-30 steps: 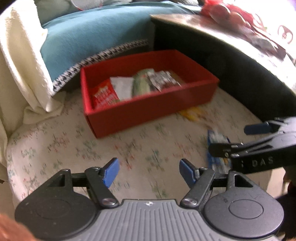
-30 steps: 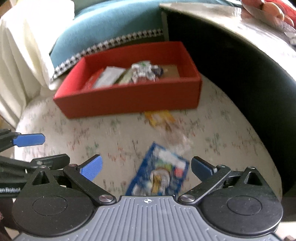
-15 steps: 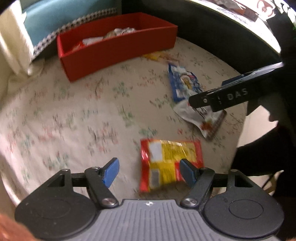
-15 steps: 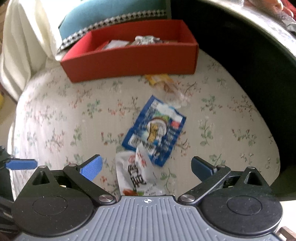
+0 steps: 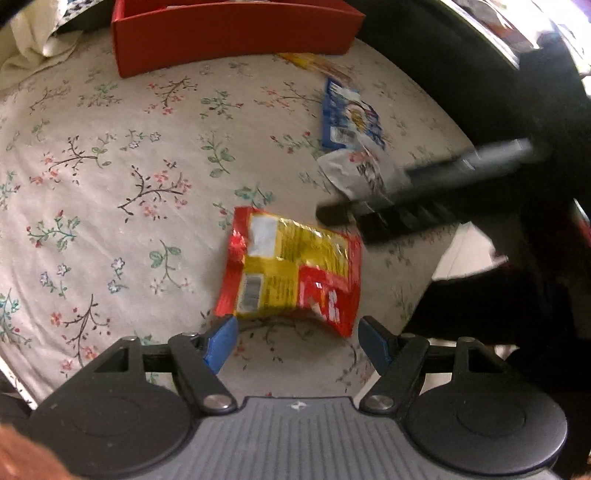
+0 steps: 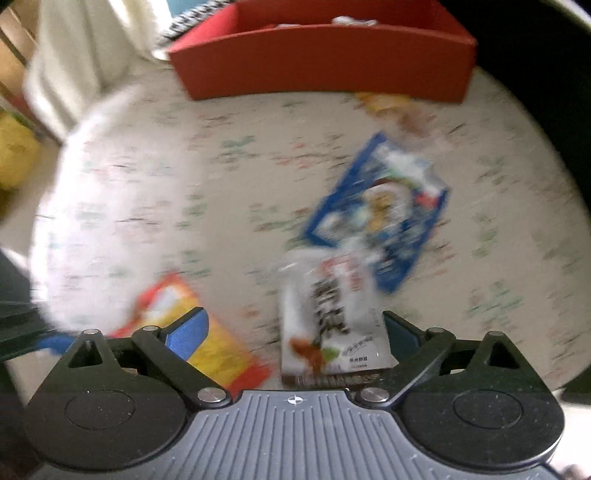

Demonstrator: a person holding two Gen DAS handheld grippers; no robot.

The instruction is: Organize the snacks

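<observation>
A red and yellow snack bag (image 5: pixel 291 277) lies on the floral cloth just ahead of my open, empty left gripper (image 5: pixel 299 341); it also shows in the right wrist view (image 6: pixel 207 343). A white snack packet (image 6: pixel 328 317) lies between the fingers of my open right gripper (image 6: pixel 295 332), partly over a blue packet (image 6: pixel 384 214). In the left wrist view the white packet (image 5: pixel 351 173) and the blue packet (image 5: pixel 349 118) lie to the right, under the blurred right gripper (image 5: pixel 424 199). A red box (image 5: pixel 236 29) holding snacks stands at the back.
A small yellow-orange wrapper (image 5: pixel 314 62) lies by the red box's front right corner. The floral table (image 5: pixel 110 166) is round, with its edge close on the right. A dark cabinet (image 5: pixel 461 74) stands behind. Cream cloth (image 6: pixel 92 55) hangs at the back left.
Both grippers have drawn back and tilted down over the near table. The red and yellow bag now sits close ahead of the left fingers; the white packet has come between the right fingers.
</observation>
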